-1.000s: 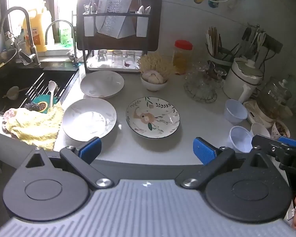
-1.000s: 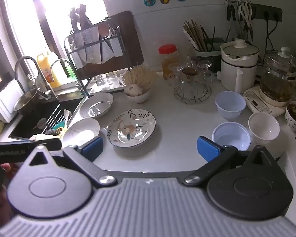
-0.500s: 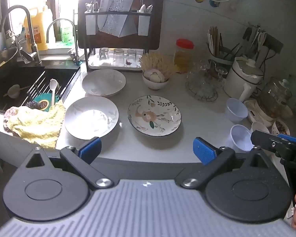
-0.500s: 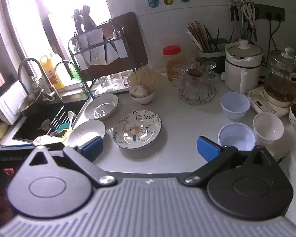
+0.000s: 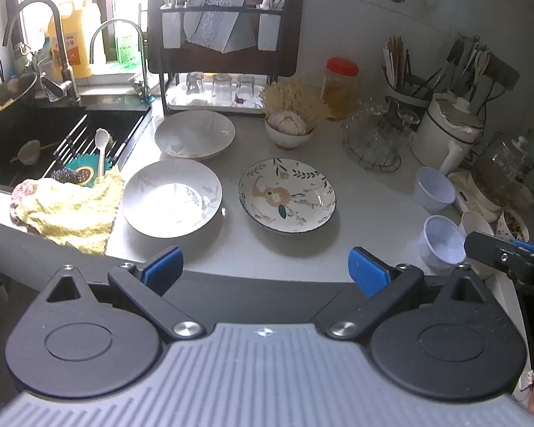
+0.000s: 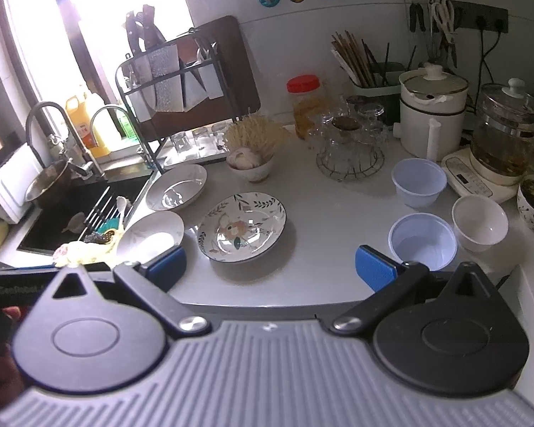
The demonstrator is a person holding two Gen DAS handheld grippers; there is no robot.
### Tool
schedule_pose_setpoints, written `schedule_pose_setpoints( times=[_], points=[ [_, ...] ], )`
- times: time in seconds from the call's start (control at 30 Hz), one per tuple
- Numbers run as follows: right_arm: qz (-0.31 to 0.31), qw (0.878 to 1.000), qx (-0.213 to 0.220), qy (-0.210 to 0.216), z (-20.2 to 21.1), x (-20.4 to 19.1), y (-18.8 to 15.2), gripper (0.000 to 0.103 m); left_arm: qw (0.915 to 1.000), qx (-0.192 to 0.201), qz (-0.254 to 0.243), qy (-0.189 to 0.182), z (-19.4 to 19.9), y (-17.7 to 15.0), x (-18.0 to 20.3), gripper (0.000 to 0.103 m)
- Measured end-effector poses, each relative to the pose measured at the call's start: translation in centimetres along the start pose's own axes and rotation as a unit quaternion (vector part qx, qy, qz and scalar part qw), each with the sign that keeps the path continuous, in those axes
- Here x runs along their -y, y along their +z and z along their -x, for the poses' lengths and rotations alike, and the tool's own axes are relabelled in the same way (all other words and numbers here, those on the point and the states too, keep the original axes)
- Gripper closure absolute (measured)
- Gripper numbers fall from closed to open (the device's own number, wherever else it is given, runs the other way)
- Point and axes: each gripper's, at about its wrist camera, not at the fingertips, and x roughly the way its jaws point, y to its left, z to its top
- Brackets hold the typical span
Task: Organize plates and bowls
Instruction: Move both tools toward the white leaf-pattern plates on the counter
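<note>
Three plates lie on the grey counter: a floral plate [image 5: 287, 195] [image 6: 242, 226] in the middle, a white plate [image 5: 172, 198] [image 6: 150, 237] to its left, and a second white plate [image 5: 194, 134] [image 6: 177, 186] behind that. Two pale blue bowls [image 6: 418, 182] [image 6: 423, 241] and a white bowl [image 6: 479, 222] stand on the right. My left gripper [image 5: 266, 271] is open and empty, held before the counter's front edge. My right gripper [image 6: 270, 267] is open and empty, near the front edge, left of the near blue bowl.
A sink [image 5: 53, 135] with a yellow cloth [image 5: 71, 210] lies at the left. A dish rack [image 5: 228, 35] stands at the back. A bowl of garlic [image 5: 290, 130], a glass stand [image 6: 350, 149], a white pot [image 6: 432, 121] and a glass kettle [image 6: 505, 131] line the back right.
Both grippers have drifted slightly; the counter shifted a little down and left in the right wrist view. The jaws stayed open and no dish moved.
</note>
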Motion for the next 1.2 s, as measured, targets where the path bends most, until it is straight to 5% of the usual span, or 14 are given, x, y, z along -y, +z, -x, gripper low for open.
schedule_pose_setpoints(
  times=[1.2],
  points=[
    [-0.017,0.999,-0.009,-0.028,0.2,-2.3,-1.5,0.0,0.9989,-0.026,-0.026,-0.029,-0.6,-0.3,-2.5,0.002]
  ],
)
